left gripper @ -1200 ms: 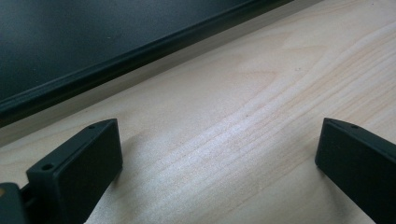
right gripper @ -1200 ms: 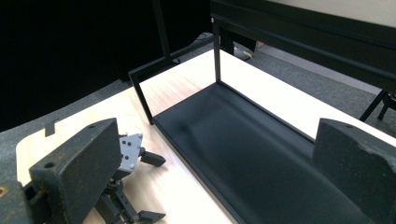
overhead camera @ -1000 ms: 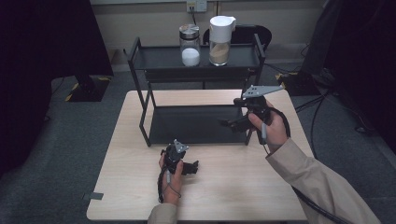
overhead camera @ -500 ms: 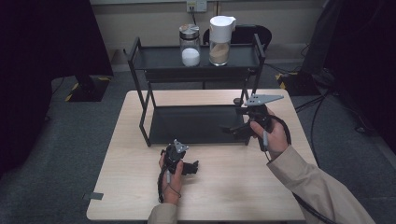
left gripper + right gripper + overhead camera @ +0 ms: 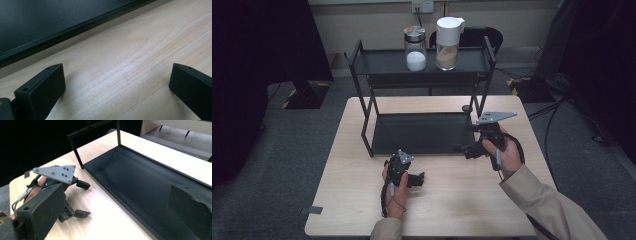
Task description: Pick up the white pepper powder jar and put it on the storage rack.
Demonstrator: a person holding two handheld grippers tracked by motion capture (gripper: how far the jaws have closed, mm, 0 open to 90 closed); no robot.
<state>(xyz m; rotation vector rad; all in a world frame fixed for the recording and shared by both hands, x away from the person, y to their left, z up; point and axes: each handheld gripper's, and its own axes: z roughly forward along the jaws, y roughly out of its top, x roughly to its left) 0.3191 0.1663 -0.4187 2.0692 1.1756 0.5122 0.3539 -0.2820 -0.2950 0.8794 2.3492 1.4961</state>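
Rack (image 5: 419, 134) lies just ahead of both grippers' fingers, all spread apart and empty; steady its lower tray edge before reaching for the jars (image 5: 415, 48).

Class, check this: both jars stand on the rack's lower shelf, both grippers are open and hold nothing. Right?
Not quite. The high view shows the glass jar and the white-lidded jar on the rack's top shelf. The left gripper and right gripper are open and hold nothing.

Looks like a lab or office room: grey carpet floor (image 5: 272, 150), wall socket (image 5: 422, 6), loose cables (image 5: 557, 107), plain wooden table (image 5: 352, 200).
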